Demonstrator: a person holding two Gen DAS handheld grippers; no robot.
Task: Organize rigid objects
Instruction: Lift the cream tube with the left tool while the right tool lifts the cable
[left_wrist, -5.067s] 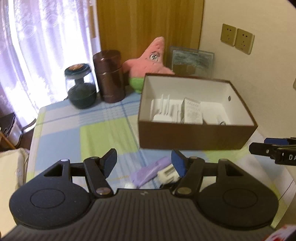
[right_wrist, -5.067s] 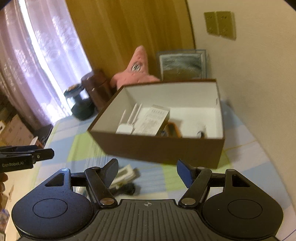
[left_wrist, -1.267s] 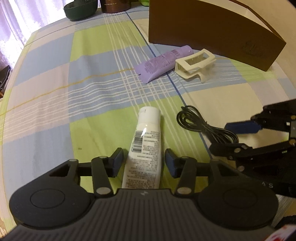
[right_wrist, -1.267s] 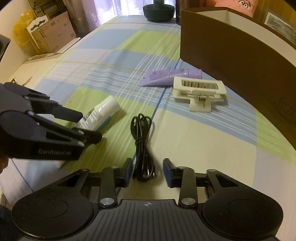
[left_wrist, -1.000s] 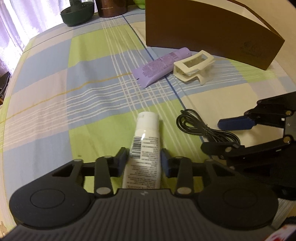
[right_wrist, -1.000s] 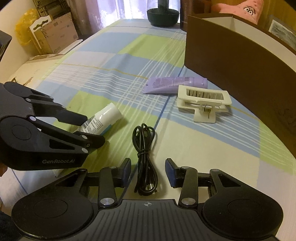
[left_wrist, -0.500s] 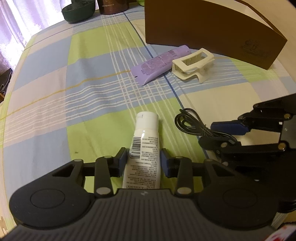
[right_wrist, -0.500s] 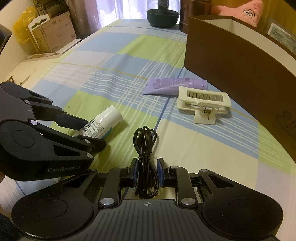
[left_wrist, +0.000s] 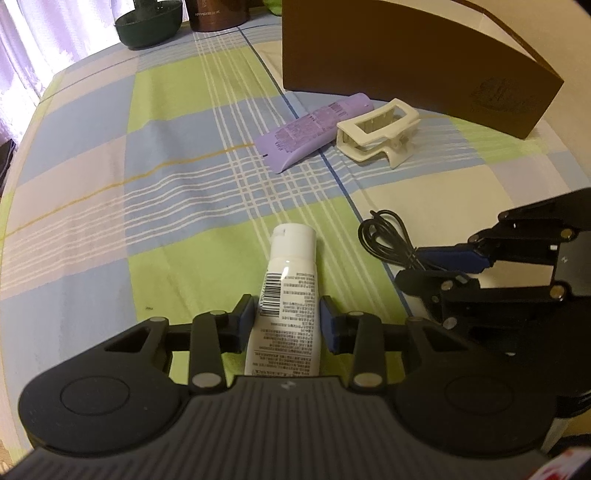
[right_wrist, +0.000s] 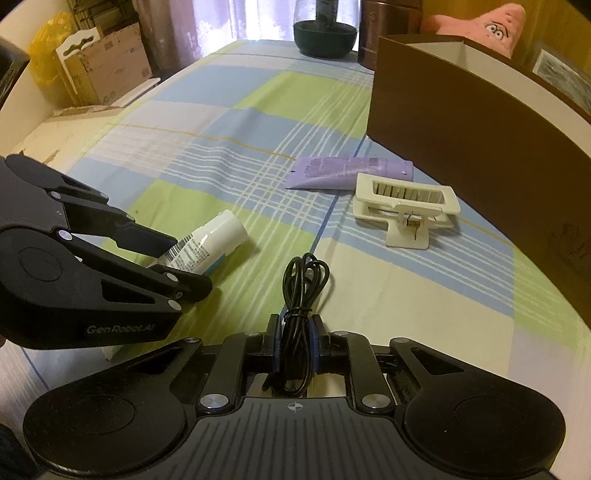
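Black cable (right_wrist: 301, 295), coiled at 6 o'clock on the checked surface (right_wrist: 236, 122), was clamped by the right gripper (right_wrist: 294, 347) while the left gripper (left_wrist: 287, 319) was closing onto the white tube (left_wrist: 286, 295), so the grasp step was judged under way, with lifting both into the brown box (right_wrist: 480, 140) at 2 o'clock next.

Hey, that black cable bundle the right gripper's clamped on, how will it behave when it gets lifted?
Probably floppy: the black cable is thin, loosely coiled wire, so its free loops beyond the right gripper would likely sag and swing. It looks light. One thin tie seems to hold the strands together, so a loop might slip loose or snag.
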